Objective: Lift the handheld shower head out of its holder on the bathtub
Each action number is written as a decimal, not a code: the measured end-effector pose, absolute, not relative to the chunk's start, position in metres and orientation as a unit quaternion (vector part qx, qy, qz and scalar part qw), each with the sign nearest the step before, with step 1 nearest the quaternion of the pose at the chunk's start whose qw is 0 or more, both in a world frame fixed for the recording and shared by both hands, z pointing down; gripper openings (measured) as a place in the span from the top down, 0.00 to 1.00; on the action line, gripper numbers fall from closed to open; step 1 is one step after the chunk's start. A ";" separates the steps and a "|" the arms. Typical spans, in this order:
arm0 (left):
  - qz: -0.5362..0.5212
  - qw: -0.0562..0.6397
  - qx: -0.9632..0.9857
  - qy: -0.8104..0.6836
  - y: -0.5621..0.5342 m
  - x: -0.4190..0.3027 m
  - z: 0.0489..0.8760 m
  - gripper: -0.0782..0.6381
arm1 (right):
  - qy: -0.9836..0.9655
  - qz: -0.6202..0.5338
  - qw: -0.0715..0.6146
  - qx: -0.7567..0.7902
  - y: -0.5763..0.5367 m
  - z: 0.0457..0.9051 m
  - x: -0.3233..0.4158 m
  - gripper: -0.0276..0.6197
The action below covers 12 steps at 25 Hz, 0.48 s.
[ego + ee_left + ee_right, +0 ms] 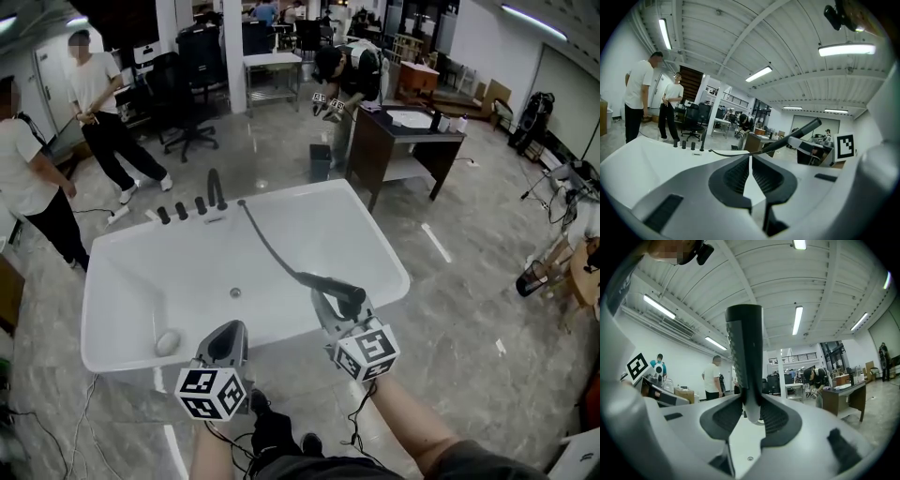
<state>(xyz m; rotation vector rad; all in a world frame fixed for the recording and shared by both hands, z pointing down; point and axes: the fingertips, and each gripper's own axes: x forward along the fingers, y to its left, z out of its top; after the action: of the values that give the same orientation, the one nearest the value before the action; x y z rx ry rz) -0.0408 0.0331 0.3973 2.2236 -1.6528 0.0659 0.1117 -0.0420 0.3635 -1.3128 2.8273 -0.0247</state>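
Grey floor (469, 281) surrounds the bathtub (386, 255); at its four o'clock, right gripper (330, 298) pinches the shower head (349, 293); left gripper (228, 330), six o'clock, pressed together.

Bathtub (112, 248) straight ahead of me. Faucet (217, 190) and knobs (181, 210) on its far rim, left of centre. Hose (267, 246) runs from there across the tub to the shower head (336, 287) in my right gripper (328, 298), over the near right rim. Desk (403, 141) behind the tub, right.

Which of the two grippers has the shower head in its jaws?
The right gripper: its jaws clamp the black shower head; the left gripper is shut on nothing.
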 end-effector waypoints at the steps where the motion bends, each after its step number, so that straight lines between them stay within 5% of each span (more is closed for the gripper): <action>1: 0.024 0.183 0.789 -0.586 0.042 -0.037 0.396 0.85 | 0.908 -0.007 0.012 -0.420 -0.033 0.363 0.115 0.76; 12: 0.034 0.177 0.795 -0.579 0.091 0.003 0.388 0.85 | 0.907 -0.029 0.017 -0.421 0.028 0.366 0.152 0.76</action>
<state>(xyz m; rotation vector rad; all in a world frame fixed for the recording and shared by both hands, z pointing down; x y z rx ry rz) 0.0028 0.0914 0.3879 2.2495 -1.6396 0.0960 0.1518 0.0279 0.3656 -1.3076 2.8171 -0.0907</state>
